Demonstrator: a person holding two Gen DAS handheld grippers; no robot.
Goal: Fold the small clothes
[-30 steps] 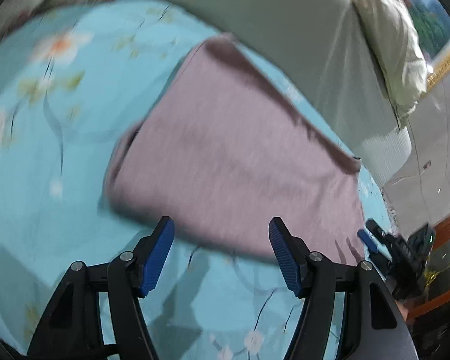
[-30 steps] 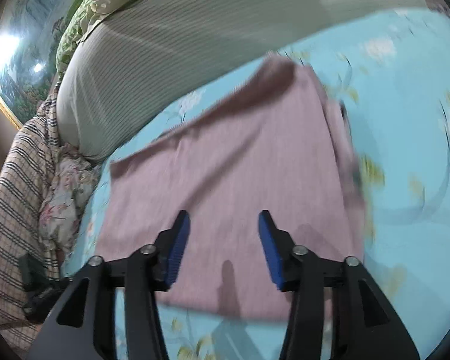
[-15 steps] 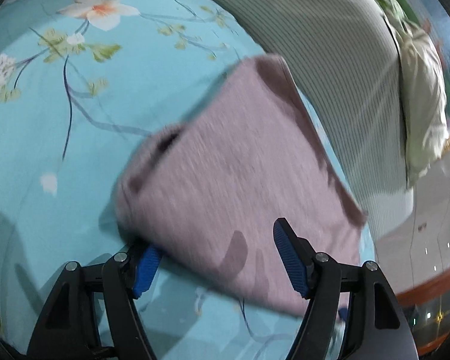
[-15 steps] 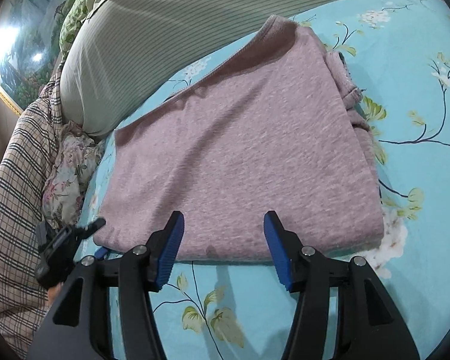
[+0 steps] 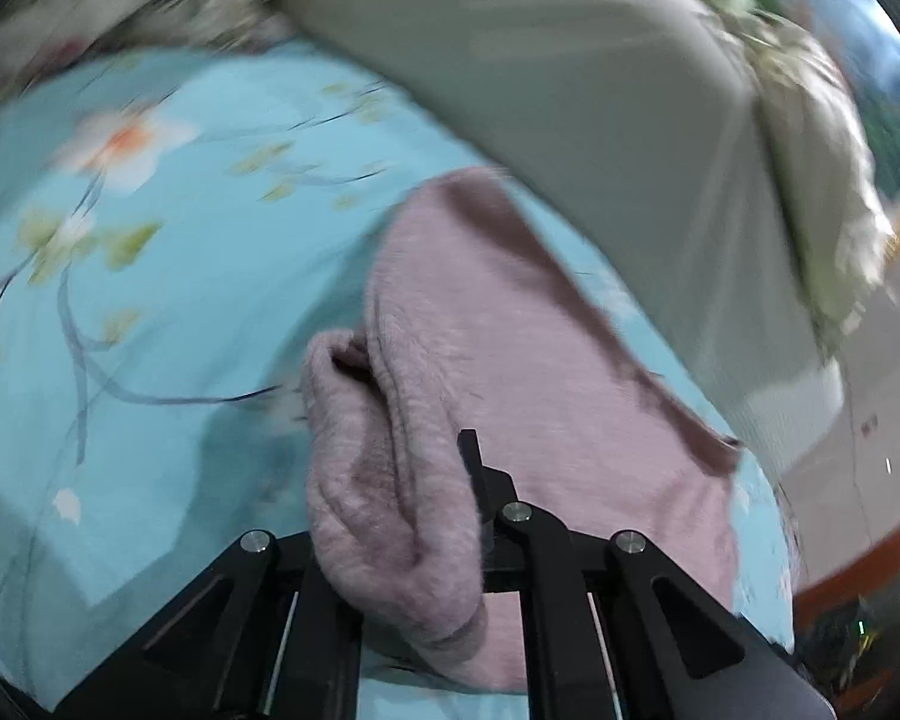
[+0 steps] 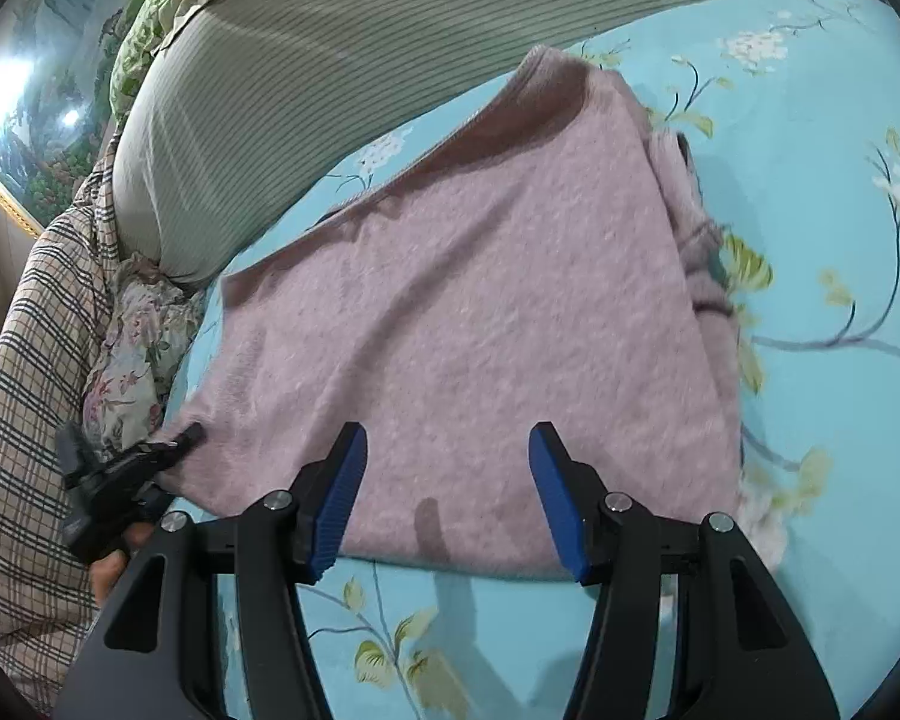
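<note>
A bed [image 6: 810, 138] covered in a turquoise floral sheet is being shown as the largest thing in both views, and a grey striped bolster [image 6: 342, 60] is being seen lying along its far side. A checked cloth [image 6: 24, 372] and a small floral cushion [image 6: 132, 348] are being seen piled at the left edge of the right wrist view.

A folded pink garment [image 6: 480, 324] is being spread flat on the sheet, its far edge lying just beside the bolster with a narrow strip of sheet between them. In the right wrist view, bare sheet is being left open to the right of the garment and in a band along its near edge.

The right gripper [image 6: 447, 498] is being held open, its blue pads wide apart, over the near edge of the garment; whether they are touching the cloth cannot be told. Its shadow is being cast on the fabric between the fingers.

The left gripper [image 5: 402, 516] is being kept closed on the garment [image 5: 510, 360]: a thick bunched fold at one end of the garment is being pinched between the fingers, and one finger is being largely hidden by the cloth. In the right wrist view the same gripper [image 6: 168, 450] is being seen at the garment's near left corner. The left wrist view is being blurred towards its far edges.
</note>
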